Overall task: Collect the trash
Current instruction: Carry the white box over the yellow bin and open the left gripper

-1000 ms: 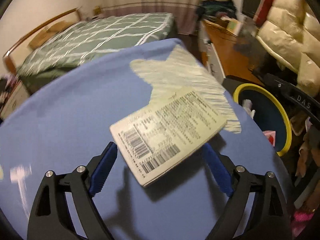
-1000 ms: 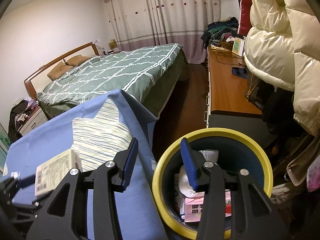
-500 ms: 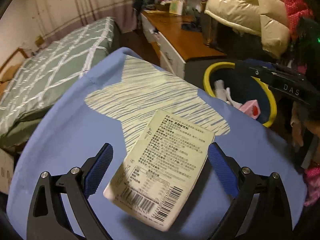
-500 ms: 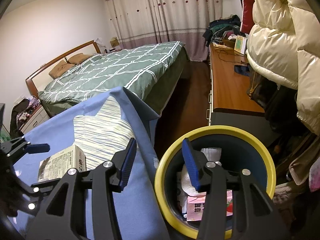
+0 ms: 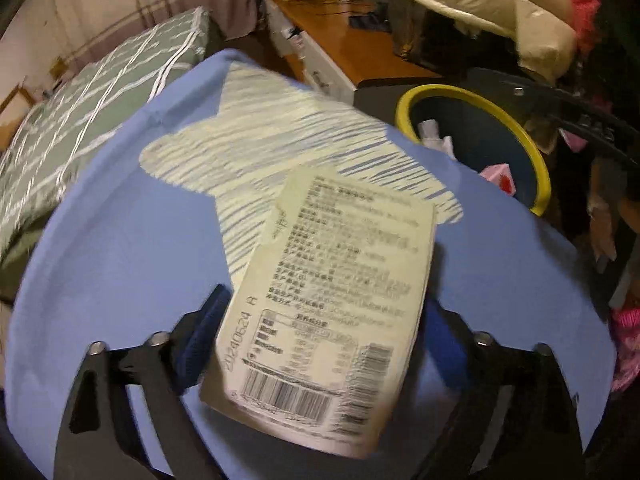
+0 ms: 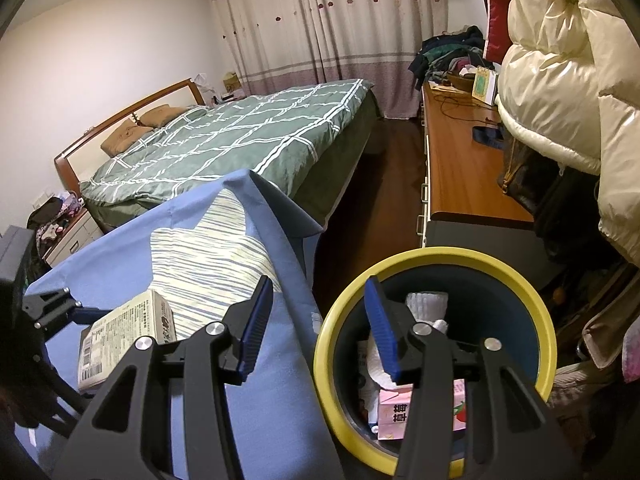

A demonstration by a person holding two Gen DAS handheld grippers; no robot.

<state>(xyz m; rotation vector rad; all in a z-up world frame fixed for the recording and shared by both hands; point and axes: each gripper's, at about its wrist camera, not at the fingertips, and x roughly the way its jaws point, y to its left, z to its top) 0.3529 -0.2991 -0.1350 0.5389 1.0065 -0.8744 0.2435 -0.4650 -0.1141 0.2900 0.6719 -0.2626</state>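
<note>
The left gripper [image 5: 320, 344] fingers clamp the cream carton [image 5: 332, 304] above the bench [image 5: 120, 248]. The right gripper [image 6: 318, 320] fingers gape, empty, over the yellow-rimmed bin [image 6: 536, 312] beside the bench's edge.

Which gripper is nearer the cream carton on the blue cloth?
Left. The left gripper brackets the carton with its fingers at either side; the right gripper hangs empty over the yellow-rimmed bin.

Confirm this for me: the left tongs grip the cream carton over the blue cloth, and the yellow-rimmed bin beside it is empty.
One thing is wrong: the yellow-rimmed bin is not empty. The right wrist view shows a pink carton and white crumpled paper already inside. The rest holds: the left tongs grip the cream carton over the blue cloth.
</note>
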